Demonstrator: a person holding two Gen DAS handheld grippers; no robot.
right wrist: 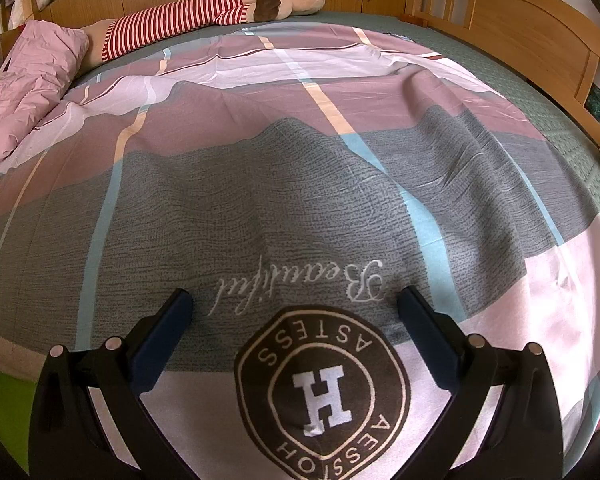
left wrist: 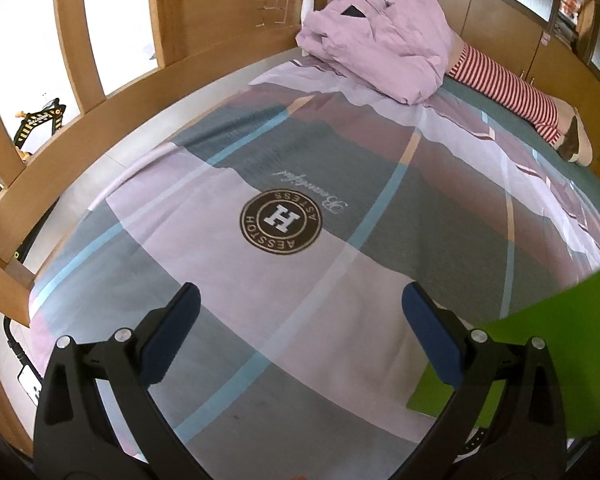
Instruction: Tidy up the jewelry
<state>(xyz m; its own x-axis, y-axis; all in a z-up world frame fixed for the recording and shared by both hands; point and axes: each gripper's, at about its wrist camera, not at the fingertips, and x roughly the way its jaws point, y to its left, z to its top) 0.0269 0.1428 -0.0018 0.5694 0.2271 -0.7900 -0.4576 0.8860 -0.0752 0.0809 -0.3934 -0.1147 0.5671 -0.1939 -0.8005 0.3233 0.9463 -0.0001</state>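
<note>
No jewelry shows in either view. My left gripper (left wrist: 300,300) is open and empty above a patchwork bedspread (left wrist: 260,152) with a round brown "H" emblem (left wrist: 281,221). A bright green flat thing (left wrist: 540,344) lies at the lower right under its right finger. My right gripper (right wrist: 294,300) is open and empty, low over the same emblem (right wrist: 324,392) and the word "Beautiful" on the bedspread (right wrist: 260,184). A strip of the green thing (right wrist: 4,412) shows at the lower left.
A folded pink quilt (left wrist: 384,36) and a striped plush toy (left wrist: 516,92) lie at the far end of the bed; both also show in the right wrist view, quilt (right wrist: 28,80) and toy (right wrist: 204,12). A wooden bed frame (left wrist: 112,116) rings the mattress (right wrist: 512,28).
</note>
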